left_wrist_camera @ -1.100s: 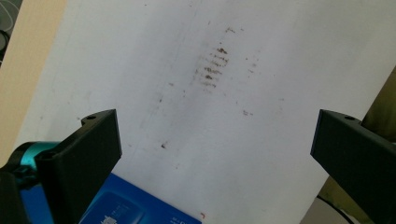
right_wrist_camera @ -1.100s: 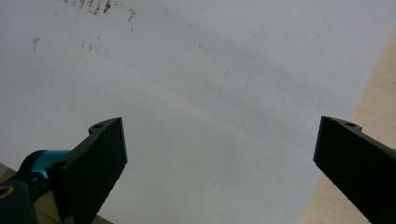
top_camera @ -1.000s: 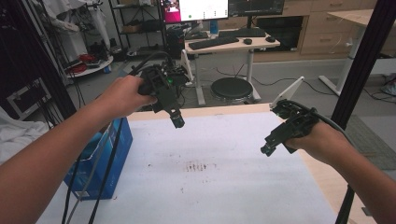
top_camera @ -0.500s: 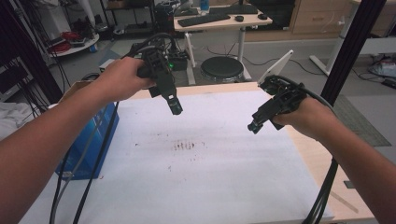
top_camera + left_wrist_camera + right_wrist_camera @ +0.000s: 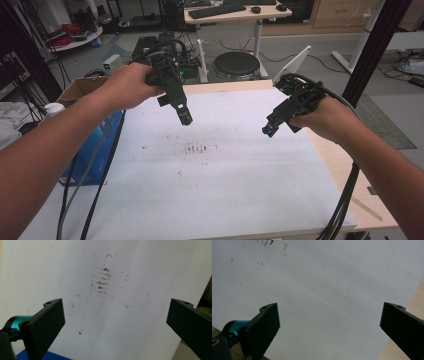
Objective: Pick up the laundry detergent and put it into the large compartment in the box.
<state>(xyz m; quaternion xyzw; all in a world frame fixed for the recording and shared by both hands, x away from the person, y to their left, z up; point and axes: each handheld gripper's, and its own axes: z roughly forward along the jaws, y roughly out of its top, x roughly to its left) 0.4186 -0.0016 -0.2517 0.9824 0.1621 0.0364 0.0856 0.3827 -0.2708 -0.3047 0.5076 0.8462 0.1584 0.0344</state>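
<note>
White sheet (image 5: 210,190) covers the table, bare except a brown smudge (image 5: 200,148) near centre. Since a second ago both grippers dropped toward it: left gripper (image 5: 184,118) and right gripper (image 5: 268,131) hover spread, holding nothing. Probably just starting.

In the left gripper view, we see the left gripper (image 5: 115,322) with both black jaws cut off by the bottom edge, the far one also by the right edge; a blue patch (image 5: 37,355) at the bottom is too cropped for us to name. The right gripper (image 5: 329,327) has its jaws cropped the same way in its own view. From above, the left arm (image 5: 45,165) covers part of the blue box (image 5: 102,150), and the brown marks (image 5: 200,148) on the white sheet (image 5: 210,190) are too small to make out.
</note>
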